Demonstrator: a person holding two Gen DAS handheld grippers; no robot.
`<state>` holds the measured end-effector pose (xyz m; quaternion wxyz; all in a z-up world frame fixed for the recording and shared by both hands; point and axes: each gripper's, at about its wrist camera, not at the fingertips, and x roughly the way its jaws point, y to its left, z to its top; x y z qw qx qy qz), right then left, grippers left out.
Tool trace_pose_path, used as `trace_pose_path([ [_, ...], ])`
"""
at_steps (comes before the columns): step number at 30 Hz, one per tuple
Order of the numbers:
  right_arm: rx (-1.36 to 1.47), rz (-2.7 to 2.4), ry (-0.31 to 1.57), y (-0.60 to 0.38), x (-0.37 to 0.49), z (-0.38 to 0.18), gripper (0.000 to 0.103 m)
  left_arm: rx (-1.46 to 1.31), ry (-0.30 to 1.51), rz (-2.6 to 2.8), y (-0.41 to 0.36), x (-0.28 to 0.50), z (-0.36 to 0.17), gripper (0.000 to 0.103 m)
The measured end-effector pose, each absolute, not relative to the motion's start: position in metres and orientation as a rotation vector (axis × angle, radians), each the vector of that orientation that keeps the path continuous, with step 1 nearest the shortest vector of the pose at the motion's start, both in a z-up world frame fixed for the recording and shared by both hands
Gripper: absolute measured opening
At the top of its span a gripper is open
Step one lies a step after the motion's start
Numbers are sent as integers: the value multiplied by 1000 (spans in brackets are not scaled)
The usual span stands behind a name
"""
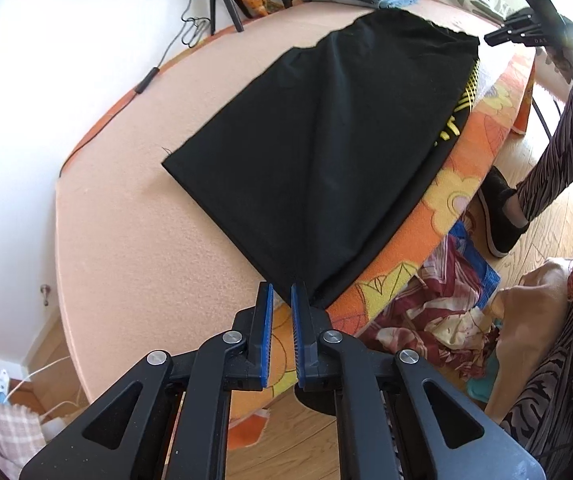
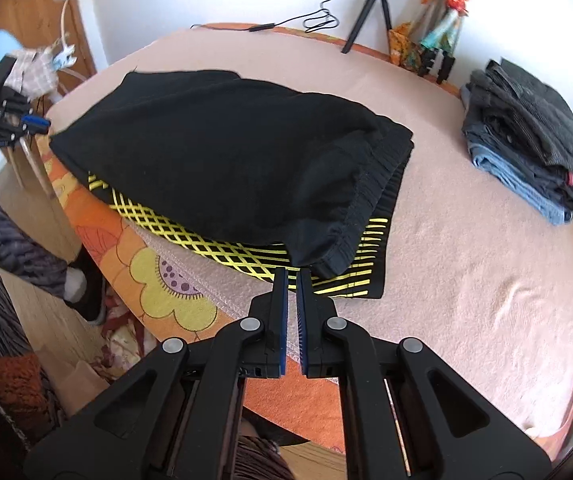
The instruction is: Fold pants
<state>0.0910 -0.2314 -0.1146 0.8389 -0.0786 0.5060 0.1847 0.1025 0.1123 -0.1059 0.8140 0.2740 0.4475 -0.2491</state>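
Black pants (image 1: 318, 148) with a yellow lattice print lie on the pink-covered table, folded over so one layer lies on another. In the right wrist view the pants (image 2: 222, 160) show the waistband end nearest me. My left gripper (image 1: 282, 292) is at the hem corner by the table's edge; its jaws stand a narrow gap apart with no cloth between them. My right gripper (image 2: 292, 276) is just in front of the waistband corner, its jaws nearly closed, and nothing shows between them. Each gripper shows in the other's view: the right one (image 1: 514, 32) and the left one (image 2: 18, 120).
A stack of folded clothes (image 2: 526, 136) sits at the table's far side. A tripod (image 2: 374, 8) and cable stand by the wall. The table's edge (image 1: 446, 200) has an orange flower cover. Loose clothes (image 1: 438, 312) lie on the floor by the person's legs.
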Motion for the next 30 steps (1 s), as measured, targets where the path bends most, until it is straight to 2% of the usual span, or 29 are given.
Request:
trace_pose_path([
  [1, -93, 381, 1075, -241, 94, -113, 6, 566, 934, -523, 113, 105, -98, 8],
  [3, 60, 337, 1091, -259, 100, -112, 22, 512, 898, -514, 111, 111, -84, 8],
  [4, 142, 313, 1104, -268, 104, -114, 35, 482, 877, -519, 107, 114, -76, 8],
  [7, 317, 287, 1111, -282, 109, -119, 36, 402, 809, -566, 87, 123, -61, 14],
  [10, 417, 265, 1123, -285, 109, -123, 37, 364, 792, -606, 58, 136, -63, 14],
  [15, 653, 176, 1128, -294, 105, -136, 48, 402, 795, -656, 5, 152, -82, 14],
  [21, 991, 138, 1088, -298, 102, -159, 49, 432, 787, -720, -33, 161, -95, 14],
  [30, 1394, 90, 969, -300, 102, -209, 50, 426, 907, -771, -39, 171, -131, 14],
])
